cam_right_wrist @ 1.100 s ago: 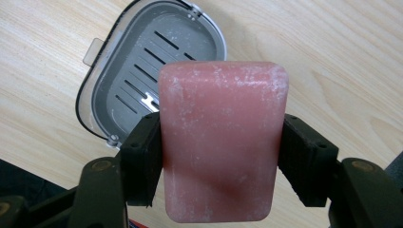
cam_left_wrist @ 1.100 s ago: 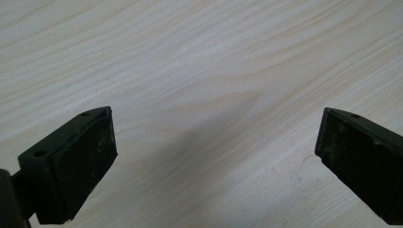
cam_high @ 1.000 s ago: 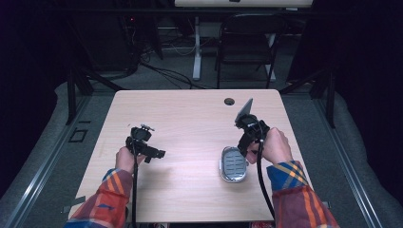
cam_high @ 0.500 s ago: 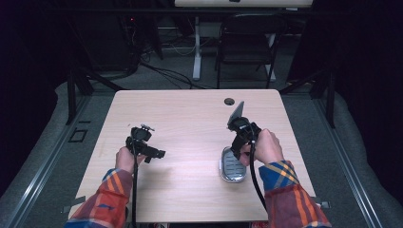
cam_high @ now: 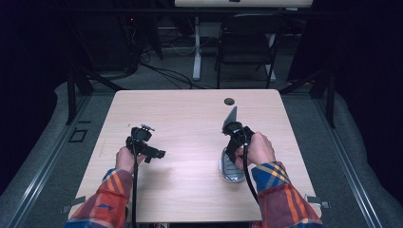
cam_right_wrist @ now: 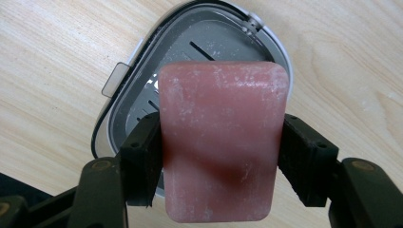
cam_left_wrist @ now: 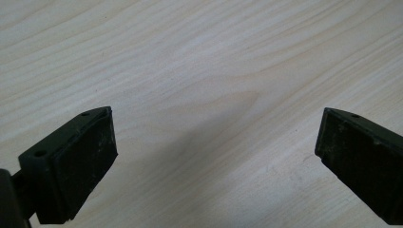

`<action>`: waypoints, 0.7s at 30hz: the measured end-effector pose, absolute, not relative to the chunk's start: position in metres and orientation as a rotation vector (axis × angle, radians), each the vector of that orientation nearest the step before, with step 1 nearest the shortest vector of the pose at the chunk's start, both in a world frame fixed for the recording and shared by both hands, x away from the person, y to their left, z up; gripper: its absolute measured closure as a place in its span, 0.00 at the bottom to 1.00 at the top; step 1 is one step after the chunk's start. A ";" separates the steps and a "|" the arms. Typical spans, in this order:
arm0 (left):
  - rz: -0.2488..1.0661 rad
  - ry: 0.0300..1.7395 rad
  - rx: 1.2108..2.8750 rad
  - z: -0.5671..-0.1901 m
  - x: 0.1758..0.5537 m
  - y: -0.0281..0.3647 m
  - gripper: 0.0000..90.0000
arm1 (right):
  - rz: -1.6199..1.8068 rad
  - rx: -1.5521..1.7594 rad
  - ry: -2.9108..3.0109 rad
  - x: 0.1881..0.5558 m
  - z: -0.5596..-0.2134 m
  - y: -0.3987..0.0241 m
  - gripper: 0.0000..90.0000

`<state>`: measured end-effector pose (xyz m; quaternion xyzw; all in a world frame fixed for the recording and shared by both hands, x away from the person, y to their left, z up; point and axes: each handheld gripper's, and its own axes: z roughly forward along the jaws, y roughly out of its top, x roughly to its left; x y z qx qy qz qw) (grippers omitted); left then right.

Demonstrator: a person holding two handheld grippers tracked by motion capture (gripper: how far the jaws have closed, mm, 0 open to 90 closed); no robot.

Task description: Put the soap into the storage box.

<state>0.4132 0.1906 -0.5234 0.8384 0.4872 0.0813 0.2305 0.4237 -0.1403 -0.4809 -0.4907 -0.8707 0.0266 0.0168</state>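
Note:
A pink bar of soap (cam_right_wrist: 221, 142) sits clamped between the two black jaws of my right gripper (cam_right_wrist: 221, 164), which is shut on it. Directly beneath it lies an open grey soap dish (cam_right_wrist: 142, 90) with slots in its floor and a white rim. From above, the right gripper (cam_high: 234, 151) hangs over that soap dish (cam_high: 231, 172) near the table's right front. My left gripper (cam_high: 153, 153) is held low over bare wood at the left. Its jaws stand wide apart with nothing between them, the left gripper (cam_left_wrist: 214, 156) looking straight at the tabletop.
The light wooden table (cam_high: 190, 118) has a round cable hole (cam_high: 229, 101) near its far edge. A dark chair (cam_high: 247, 47) and white table legs stand behind it. Black cables trail from both grippers toward the person's plaid sleeves.
My right gripper has come down and toward the left front with the soap, ending over the soap dish. The left gripper has stayed where it was.

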 end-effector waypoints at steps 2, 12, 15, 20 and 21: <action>0.221 1.341 2.305 -0.523 0.413 0.190 0.00 | 0.023 -1.585 -2.677 0.422 -0.487 -0.138 0.41; 0.223 1.342 2.306 -0.524 0.413 0.190 0.00 | 0.121 -1.579 -2.659 0.427 -0.491 -0.138 0.41; 0.224 1.342 2.307 -0.523 0.413 0.190 0.00 | 0.124 -1.606 -2.636 0.428 -0.493 -0.139 0.41; 0.226 1.338 2.308 -0.523 0.413 0.190 0.00 | 0.062 -1.648 -2.605 0.425 -0.493 -0.142 0.41; 0.225 1.338 2.309 -0.523 0.413 0.190 0.00 | 0.062 -1.648 -2.605 0.425 -0.493 -0.142 0.41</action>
